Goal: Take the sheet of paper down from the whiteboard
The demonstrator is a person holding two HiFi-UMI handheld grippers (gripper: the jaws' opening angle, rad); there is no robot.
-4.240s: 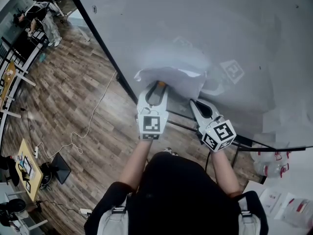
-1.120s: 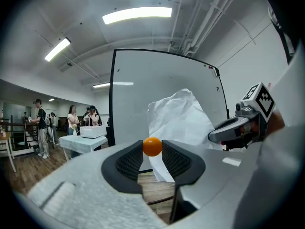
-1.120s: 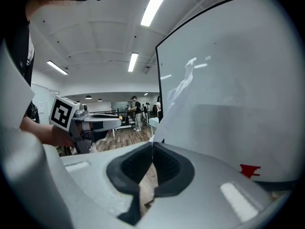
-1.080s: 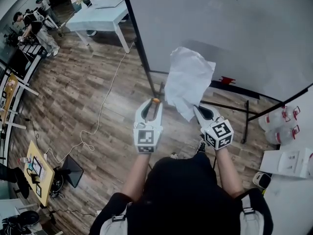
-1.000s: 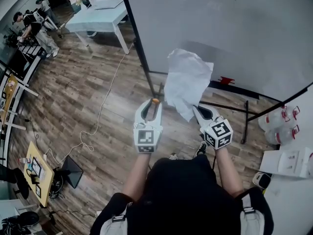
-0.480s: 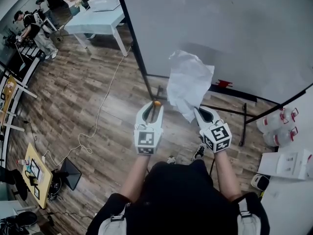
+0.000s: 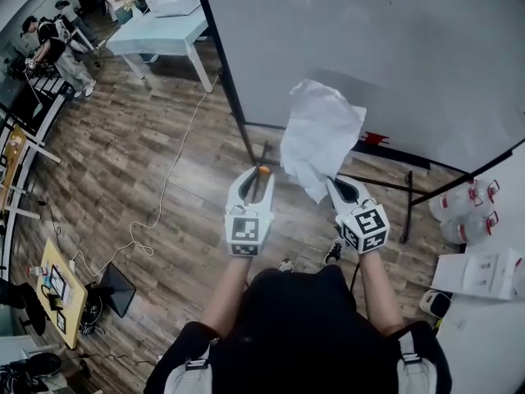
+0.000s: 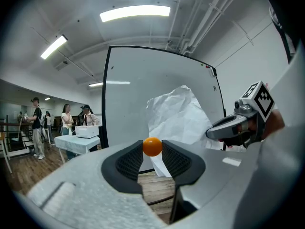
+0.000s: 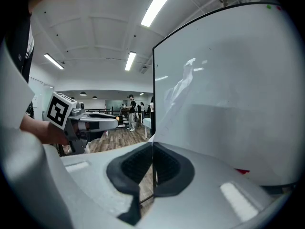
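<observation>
One lower corner of the sheet of paper (image 7: 320,142) is pinched in the closed jaws of the right tool (image 7: 332,184). The sheet stands up crumpled in front of the whiteboard (image 7: 394,48) and seems free of it. The left tool (image 7: 261,176) is clamped on an orange ball (image 8: 152,146). I judge the paper light, limp and easy to tear, so a flat hold near an edge suits it.

The crumpled white sheet of paper (image 7: 320,138) is standing upright in the air, off the whiteboard (image 7: 394,48) and just in front of it, its bottom corner being pinched in the right gripper (image 7: 330,181).
</observation>
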